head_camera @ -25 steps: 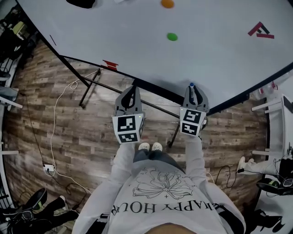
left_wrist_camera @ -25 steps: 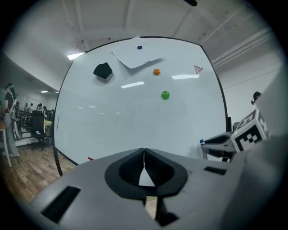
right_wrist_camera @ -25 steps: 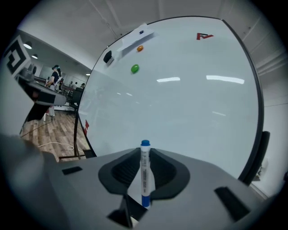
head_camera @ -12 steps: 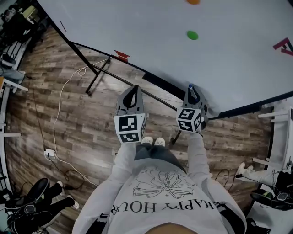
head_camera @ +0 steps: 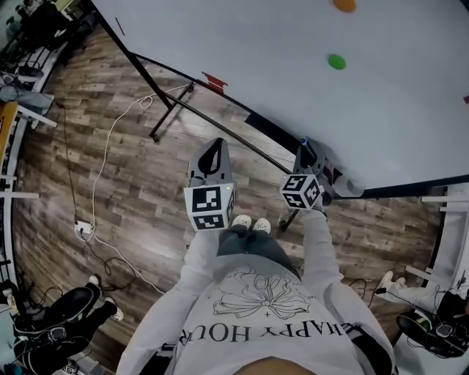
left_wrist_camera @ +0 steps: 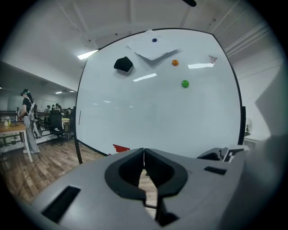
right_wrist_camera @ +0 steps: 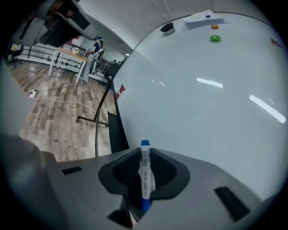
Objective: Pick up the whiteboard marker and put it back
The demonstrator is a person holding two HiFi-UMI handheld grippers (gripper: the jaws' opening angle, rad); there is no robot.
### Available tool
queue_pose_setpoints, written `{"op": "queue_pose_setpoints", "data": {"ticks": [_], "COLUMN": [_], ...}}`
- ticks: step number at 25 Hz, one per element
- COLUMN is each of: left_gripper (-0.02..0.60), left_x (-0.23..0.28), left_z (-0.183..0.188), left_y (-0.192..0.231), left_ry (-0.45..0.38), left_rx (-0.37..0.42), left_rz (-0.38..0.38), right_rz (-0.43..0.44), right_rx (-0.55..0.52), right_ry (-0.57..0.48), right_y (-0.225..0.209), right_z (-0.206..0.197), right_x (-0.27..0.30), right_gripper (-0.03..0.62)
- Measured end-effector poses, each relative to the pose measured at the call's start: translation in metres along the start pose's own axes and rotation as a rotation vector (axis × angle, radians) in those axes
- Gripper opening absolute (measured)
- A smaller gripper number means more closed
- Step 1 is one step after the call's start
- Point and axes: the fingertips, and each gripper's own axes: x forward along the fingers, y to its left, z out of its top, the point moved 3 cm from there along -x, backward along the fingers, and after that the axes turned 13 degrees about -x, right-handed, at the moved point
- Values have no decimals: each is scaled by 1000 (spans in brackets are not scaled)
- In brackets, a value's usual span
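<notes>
The whiteboard marker (right_wrist_camera: 145,173), white with a blue cap (right_wrist_camera: 145,143), stands between the jaws of my right gripper (right_wrist_camera: 144,150), which is shut on it. In the head view the marker's blue tip (head_camera: 303,140) pokes out of the right gripper (head_camera: 306,146), just in front of the whiteboard's dark lower edge (head_camera: 271,135). My left gripper (head_camera: 218,144) hangs beside it over the wooden floor. It holds nothing, and its jaws (left_wrist_camera: 144,152) meet at the tips. The whiteboard (right_wrist_camera: 202,103) fills most of both gripper views.
On the whiteboard (head_camera: 293,66) sit a green magnet (head_camera: 336,61), an orange magnet (head_camera: 344,4), a black eraser (left_wrist_camera: 123,64) and a pinned sheet of paper (left_wrist_camera: 153,45). A red piece (head_camera: 214,81) sits at its lower edge. The stand's legs (head_camera: 172,110) and a white cable (head_camera: 102,176) cross the floor.
The right gripper has dropped and rolled with the marker, ending near the board's lower edge. The left gripper has sunk a little. The board has slid up and right in the head view.
</notes>
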Motion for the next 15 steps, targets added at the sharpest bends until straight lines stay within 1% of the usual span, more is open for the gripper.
{"op": "queue_pose_setpoints", "data": {"ticks": [3,9,12,15], "left_gripper": [6,6,6,6], "left_x": [-2,-4,-5,-5], "left_z": [-1,-8,-9,-9], "left_y": [2,2,0,-2], "left_ry": [1,8,10,12], "left_rx": [0,0,1,4], "left_rz": [7,11,9,6], "right_rz": [23,79,103,110], "right_rx": [-51,-102,-96,-67], "right_ry": [-4,-6,0,-2], "right_y": [11,33,39,40], "right_z": [1,-8,-13,-15], "right_x": [7,20,22,19], "right_gripper": [67,71,76,81]}}
